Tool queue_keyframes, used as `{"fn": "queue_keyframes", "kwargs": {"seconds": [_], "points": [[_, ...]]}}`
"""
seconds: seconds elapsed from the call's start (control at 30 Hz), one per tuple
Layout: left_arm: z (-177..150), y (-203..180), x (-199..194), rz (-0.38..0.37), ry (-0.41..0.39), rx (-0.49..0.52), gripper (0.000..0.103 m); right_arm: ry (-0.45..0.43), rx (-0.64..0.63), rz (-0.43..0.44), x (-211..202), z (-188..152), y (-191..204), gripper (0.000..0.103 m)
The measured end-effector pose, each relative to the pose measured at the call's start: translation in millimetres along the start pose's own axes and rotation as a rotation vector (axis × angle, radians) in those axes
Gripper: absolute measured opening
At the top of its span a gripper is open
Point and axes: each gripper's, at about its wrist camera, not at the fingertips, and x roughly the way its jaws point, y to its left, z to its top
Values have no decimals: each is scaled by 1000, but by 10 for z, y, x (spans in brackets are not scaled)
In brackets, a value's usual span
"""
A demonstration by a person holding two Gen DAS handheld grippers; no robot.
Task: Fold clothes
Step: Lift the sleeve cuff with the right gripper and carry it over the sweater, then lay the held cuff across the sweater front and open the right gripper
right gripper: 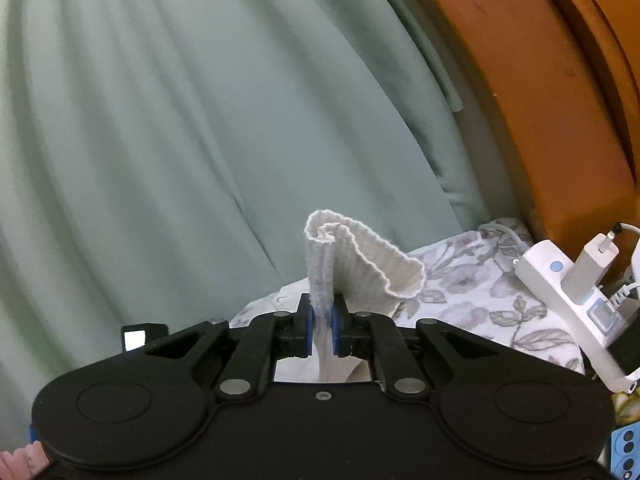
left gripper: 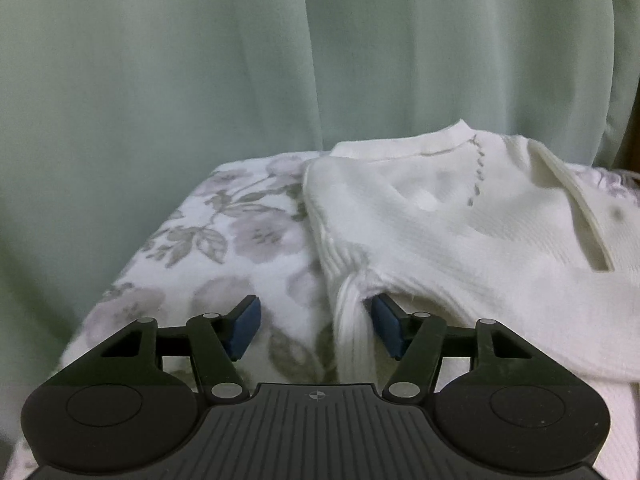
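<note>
Folding white ribbed knit sweater (left gripper: 460, 216) lying on floral bedspread (left gripper: 208, 232). Right tongs (right gripper: 322, 328) clamped on ribbed cuff (right gripper: 360, 264), lifted. Left tongs (left gripper: 316, 322) apart, bunched fold between, seemingly unpinched. Next: close left, carry sleeve across.

The sweater (left gripper: 460, 216) lies on the blanket (left gripper: 208, 240), toward its right side; the curtain (left gripper: 200, 60) hangs behind the blanket; the power strip (right gripper: 568, 300) rests at the blanket's right edge, before the headboard (right gripper: 540, 80).
</note>
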Motion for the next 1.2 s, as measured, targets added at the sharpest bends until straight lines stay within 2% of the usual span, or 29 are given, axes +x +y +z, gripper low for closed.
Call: {"fn": "queue_keyframes", "kwargs": {"seconds": [0.17, 0.27, 0.4, 0.5, 0.67, 0.83, 0.93, 1.2], "points": [[50, -6, 47, 3, -29, -18, 59, 6, -4, 6, -8, 16, 22, 10], [79, 91, 33, -7, -81, -127, 60, 5, -1, 8, -13, 5, 39, 10], [62, 263, -32, 32, -125, -271, 60, 7, 0, 38, -72, -43, 88, 9], [8, 432, -29, 10, -102, -378, 60, 0, -18, 38, -123, -93, 143, 9], [-73, 583, 12, -25, -50, -447, 61, 73, -6, 8, -178, -373, 135, 9], [-94, 611, 9, -35, -46, -462, 62, 204, 86, -39, -223, -804, 0, 9], [-96, 603, 10, -31, -42, -462, 62, 252, 143, -63, -236, -985, -72, 9], [-109, 591, -7, -21, -25, -457, 62, 258, 162, -76, -257, -1118, -94, 9]]}}
